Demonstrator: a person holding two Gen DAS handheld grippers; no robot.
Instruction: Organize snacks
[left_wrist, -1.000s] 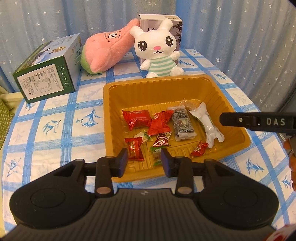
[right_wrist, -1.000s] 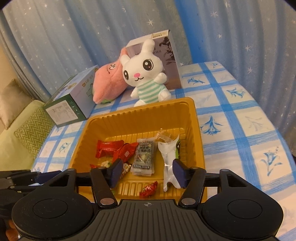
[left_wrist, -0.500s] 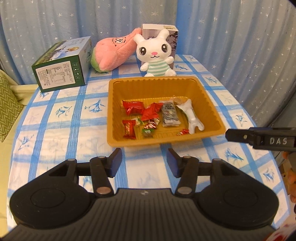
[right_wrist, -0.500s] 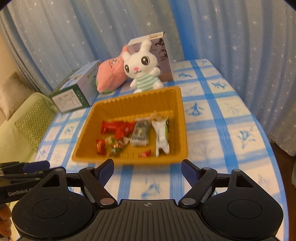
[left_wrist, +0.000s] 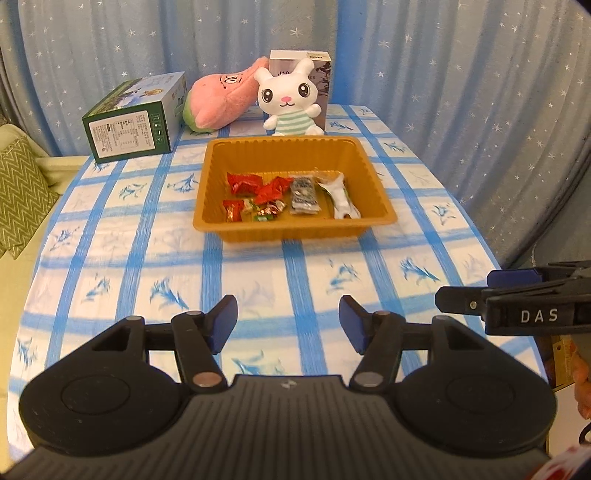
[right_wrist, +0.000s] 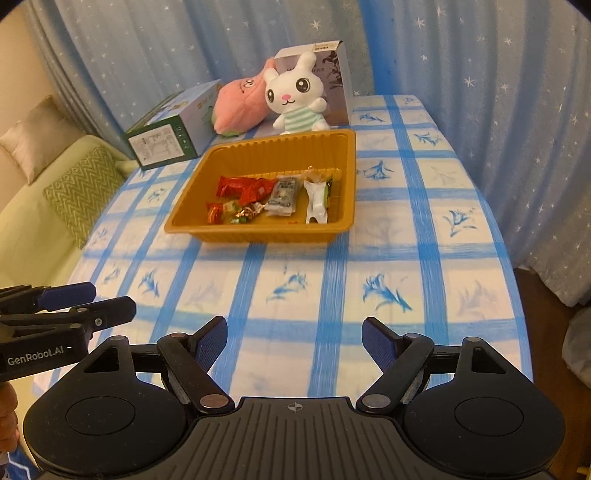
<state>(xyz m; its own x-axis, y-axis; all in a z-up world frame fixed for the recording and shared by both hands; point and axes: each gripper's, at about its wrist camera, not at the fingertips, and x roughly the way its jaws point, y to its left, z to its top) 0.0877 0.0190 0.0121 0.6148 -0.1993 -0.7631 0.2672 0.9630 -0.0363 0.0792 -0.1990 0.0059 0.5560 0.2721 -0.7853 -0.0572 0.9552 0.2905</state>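
An orange tray (left_wrist: 295, 230) (right_wrist: 258, 234) sits mid-table and holds several snacks: red packets (left_wrist: 245, 183) (right_wrist: 236, 184), small wrapped candies (left_wrist: 269, 211), a grey packet (left_wrist: 303, 194) (right_wrist: 282, 195) and a white packet (left_wrist: 341, 197) (right_wrist: 316, 203). My left gripper (left_wrist: 288, 325) hangs over the near tablecloth, well short of the tray, its jaws opening with nothing between them. My right gripper (right_wrist: 294, 343) hovers over the near edge too, open and empty. Each gripper shows at the other view's side.
A white bunny plush (left_wrist: 290, 101), a pink plush (left_wrist: 221, 99), a green box (left_wrist: 135, 118) and a grey box (left_wrist: 323, 74) stand behind the tray. Starred curtains surround the round table. A sofa with a green cushion (right_wrist: 79, 188) lies left.
Both grippers have pulled back and up from over the tray to the near side of the table. Their jaws have widened. The snacks stay in the tray.
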